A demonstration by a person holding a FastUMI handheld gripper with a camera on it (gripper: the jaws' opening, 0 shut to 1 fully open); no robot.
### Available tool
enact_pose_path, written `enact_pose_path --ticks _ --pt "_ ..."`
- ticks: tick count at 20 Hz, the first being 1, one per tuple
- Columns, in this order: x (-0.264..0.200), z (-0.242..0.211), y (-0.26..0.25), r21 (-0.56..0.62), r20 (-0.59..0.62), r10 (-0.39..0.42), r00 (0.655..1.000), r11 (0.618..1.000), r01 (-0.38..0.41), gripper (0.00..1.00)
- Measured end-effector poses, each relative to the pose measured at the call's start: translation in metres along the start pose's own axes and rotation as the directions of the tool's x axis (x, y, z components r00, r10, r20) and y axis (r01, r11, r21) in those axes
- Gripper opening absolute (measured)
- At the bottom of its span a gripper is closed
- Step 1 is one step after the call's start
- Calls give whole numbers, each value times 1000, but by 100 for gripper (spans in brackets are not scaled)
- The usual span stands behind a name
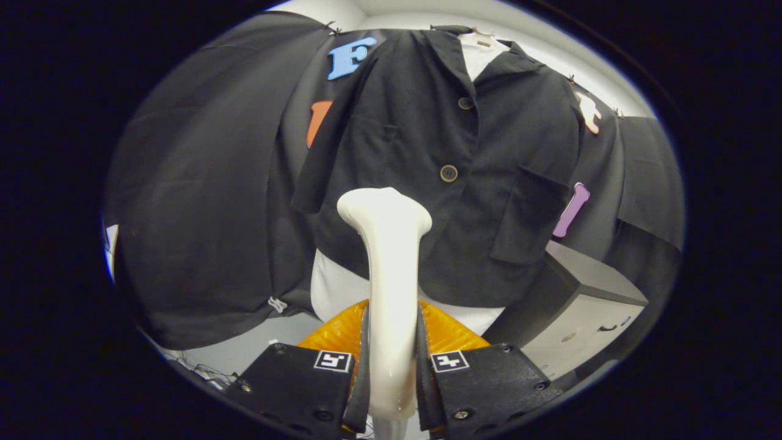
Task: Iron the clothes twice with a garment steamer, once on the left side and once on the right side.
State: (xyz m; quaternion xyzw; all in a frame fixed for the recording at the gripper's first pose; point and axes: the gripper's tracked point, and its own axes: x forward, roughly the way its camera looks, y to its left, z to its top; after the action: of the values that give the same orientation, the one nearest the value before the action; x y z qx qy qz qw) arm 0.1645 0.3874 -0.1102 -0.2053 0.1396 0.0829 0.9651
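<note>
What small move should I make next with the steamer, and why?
Probably ease the steamer forward until its head meets the jacket, then begin a stroke. The gripper has its jaws shut on the steamer's handle, so the hold looks settled. The head points at the jacket's lower front, below the lower button, and appears short of the cloth, though the gap is hard to judge.

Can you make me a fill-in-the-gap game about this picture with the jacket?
1. The gripper is shut on the white garment ____.
2. The black jacket hangs just beyond the steamer and has two round ____ down its front.
3. The jacket's big patch pocket is sewn beside the lower ____.
4. A grey box stands below the jacket's ____ side.

Missing words: steamer; buttons; button; pocket
</note>
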Motion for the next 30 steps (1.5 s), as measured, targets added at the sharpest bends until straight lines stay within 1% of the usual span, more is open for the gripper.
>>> enact_pose_path --ticks 5,9,12,16,20,26,30 --pt "3 -35 9 -49 -83 22 996 998 -27 34" --pt "-3 -61 9 -67 -145 31 989 997 -41 34" --pt "-20 -62 2 -38 -159 31 987 999 -38 34" --pt "-52 -58 -17 -18 -136 7 991 1000 -9 34" --pt "-87 -64 -54 27 -150 -36 988 999 41 34" --pt "-129 -64 -130 115 -170 -145 975 979 166 34" --pt "-153 -72 -177 170 -172 -173 970 964 203 34"
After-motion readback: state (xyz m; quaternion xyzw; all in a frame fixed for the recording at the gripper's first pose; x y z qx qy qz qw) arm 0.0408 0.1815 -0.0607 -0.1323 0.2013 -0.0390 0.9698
